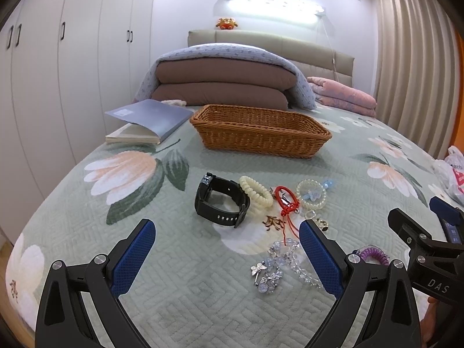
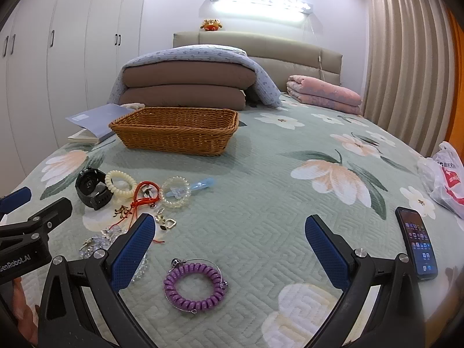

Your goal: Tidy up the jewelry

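Nothing sorted yet. Basket (image 1: 261, 133) mid-bed, looks empty. Watch (image 1: 221, 204), bracelets, purple coil (image 2: 193, 287) all loose near bed's front edge. Left tongs (image 1: 227, 253) and right tongs (image 2: 230, 249) spread wide, holding nothing.

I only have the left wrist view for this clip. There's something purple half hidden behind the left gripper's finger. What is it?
Observer: A purple coil bracelet, lying flat on the bedspread between the open fingers of the right gripper, untouched.
Operator: Anything else on that side I can't see?
Observer: Yes, a phone with its screen lit lies on the bedspread, right of the right gripper.
Operator: The black watch shows me only its strap. Is the face visible?
Observer: In the right wrist view the black watch rests on its side and its round dark face shows, next to the cream coil bracelet.
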The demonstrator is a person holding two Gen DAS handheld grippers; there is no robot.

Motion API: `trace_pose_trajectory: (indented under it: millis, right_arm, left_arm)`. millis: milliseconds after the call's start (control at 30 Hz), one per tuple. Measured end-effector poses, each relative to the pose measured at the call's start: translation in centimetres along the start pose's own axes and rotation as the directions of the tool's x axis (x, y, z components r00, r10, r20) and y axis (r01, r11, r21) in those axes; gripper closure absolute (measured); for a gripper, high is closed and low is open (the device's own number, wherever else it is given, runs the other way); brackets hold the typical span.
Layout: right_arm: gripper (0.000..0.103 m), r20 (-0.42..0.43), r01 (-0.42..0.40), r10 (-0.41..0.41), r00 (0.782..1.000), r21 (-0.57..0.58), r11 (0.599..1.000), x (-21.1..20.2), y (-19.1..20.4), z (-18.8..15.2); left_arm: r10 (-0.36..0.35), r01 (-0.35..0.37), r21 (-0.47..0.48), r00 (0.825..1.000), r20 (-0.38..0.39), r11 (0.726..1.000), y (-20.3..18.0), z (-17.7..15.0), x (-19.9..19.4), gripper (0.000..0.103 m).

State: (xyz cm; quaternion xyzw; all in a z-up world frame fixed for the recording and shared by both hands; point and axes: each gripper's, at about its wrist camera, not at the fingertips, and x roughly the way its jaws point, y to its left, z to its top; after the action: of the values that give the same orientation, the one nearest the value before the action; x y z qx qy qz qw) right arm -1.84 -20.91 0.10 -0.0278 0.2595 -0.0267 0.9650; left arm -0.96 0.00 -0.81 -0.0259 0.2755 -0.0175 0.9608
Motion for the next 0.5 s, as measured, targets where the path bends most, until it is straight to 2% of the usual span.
trace_pose_trajectory:
  millis: [500]
  right_arm:
    - [0.000, -0.019, 0.001, -0.001, 1.000, -0.014, 1.000, 0.52, 0.20, 0.01]
  left_arm:
    - [-0.026, 0.025, -0.034, 0.999, -0.034, 0.999, 1.04, 0.28, 0.56, 0.003]
